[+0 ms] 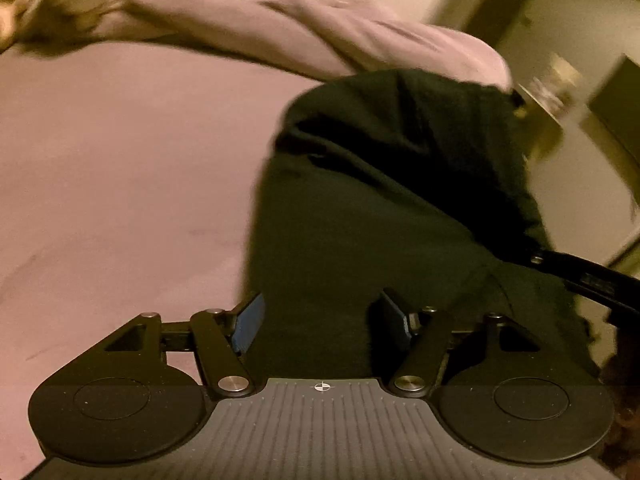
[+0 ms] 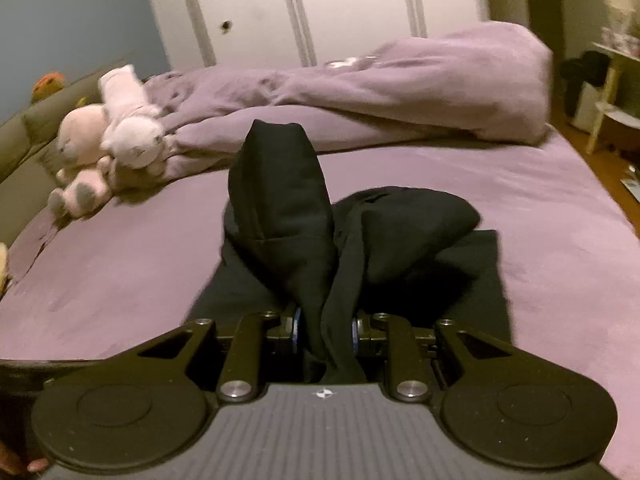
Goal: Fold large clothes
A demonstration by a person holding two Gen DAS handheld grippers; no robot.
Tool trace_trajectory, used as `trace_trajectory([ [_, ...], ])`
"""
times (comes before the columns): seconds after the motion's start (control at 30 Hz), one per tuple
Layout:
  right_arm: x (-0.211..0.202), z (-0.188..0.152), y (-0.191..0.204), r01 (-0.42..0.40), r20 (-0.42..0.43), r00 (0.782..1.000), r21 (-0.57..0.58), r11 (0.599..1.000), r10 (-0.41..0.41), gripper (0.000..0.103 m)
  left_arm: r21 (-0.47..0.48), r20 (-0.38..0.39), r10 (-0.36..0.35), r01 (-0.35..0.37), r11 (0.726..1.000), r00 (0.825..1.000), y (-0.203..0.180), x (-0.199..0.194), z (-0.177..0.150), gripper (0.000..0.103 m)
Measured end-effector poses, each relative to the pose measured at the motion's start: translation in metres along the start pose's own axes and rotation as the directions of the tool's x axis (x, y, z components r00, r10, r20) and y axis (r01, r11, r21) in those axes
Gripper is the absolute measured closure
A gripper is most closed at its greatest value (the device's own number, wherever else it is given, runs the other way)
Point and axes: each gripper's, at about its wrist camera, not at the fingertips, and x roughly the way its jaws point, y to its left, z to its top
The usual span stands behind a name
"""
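Right gripper (image 2: 324,334) pinches a bunch of the black garment (image 2: 360,248); left gripper (image 1: 320,320) stands wide, cloth between its fingers. Beneath lies a purple bed sheet (image 2: 560,216), with rumpled duvet (image 2: 400,80), plush toys (image 2: 108,140) and white wardrobe doors (image 2: 340,4) behind.

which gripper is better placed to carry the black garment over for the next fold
Right. The right hand-held gripper is shut on a bunch of the black garment, lifted off the bed; the left hand-held gripper is open around the cloth.
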Motion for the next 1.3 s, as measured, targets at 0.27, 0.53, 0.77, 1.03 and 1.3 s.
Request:
trace_trajectory([
  [0.27,0.017,-0.057,-0.092,0.074,-0.035,0.997,0.238,0.968,-0.068,0.081,0.233,0.079,0.074,-0.091,0.968,0.994,-0.059,0.035,-0.027,0.008],
  [0.53,-0.042,-0.040,-0.099,0.123,0.073,0.985,0.354,0.927,-0.158,0.060,0.129,0.097,0.019,-0.031,0.991,0.995,-0.037,0.029,-0.025,0.007],
  [0.77,0.001,0.031,-0.043,-0.182,0.231,0.968,0.355,0.917,0.103,0.060,0.116,0.130,0.002,-0.017,0.993,0.991,-0.038,0.025,-0.033,0.007],
  [1.03,0.102,0.019,-0.031,0.234,0.090,0.962,0.207,0.950,-0.256,0.072,-0.016,0.128,0.002,0.000,1.000,0.992,-0.007,0.017,-0.016,0.014],
  [1.3,0.129,-0.024,-0.039,0.428,0.148,0.893,0.017,0.903,-0.426,0.072,-0.048,0.155,0.107,-0.101,0.994,0.982,-0.032,0.090,0.039,0.014],
])
